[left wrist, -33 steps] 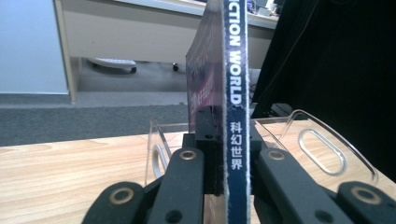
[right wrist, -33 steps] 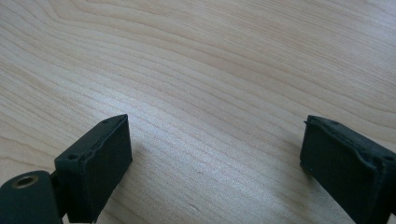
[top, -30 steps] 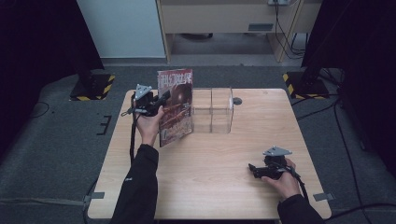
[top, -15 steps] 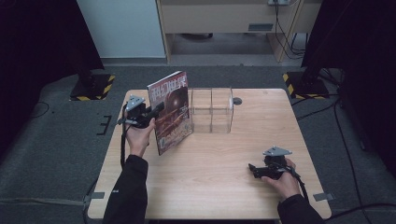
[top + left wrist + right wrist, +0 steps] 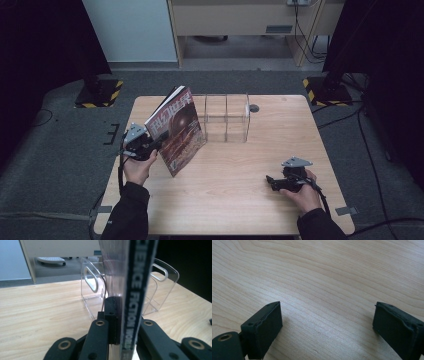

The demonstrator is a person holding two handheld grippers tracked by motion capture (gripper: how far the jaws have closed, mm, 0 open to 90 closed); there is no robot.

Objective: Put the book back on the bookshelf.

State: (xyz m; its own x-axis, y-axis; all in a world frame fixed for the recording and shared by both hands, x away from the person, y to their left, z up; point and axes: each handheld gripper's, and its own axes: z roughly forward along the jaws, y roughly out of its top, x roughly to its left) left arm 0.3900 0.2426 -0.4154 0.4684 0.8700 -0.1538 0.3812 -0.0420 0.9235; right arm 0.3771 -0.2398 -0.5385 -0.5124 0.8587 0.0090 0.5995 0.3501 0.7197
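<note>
Light wood forms the table [image 5: 225,200] that carries everything here. The left gripper [image 5: 150,145] is held near the table's left edge, about midway along it, and its jaws are closed on a magazine [image 5: 176,131], clamping the lower part of the spine edge. In the left gripper view the spine [image 5: 133,290] runs upward between the two black jaws, with white lettering on a dark blue band. The magazine is lifted off the tabletop and tilted, its red cover facing the person and its top edge leaning toward the far side. A clear acrylic rack [image 5: 227,117] with upright dividers stands near the middle of the far edge, just beyond and to the right of the magazine; the two are apart. A small dark round fitting [image 5: 254,108] sits in the tabletop just right of the rack. The right gripper [image 5: 274,182] rests low over the near right part of the table, well apart from the magazine. Its jaws stand wide apart with bare wood between them.
</note>
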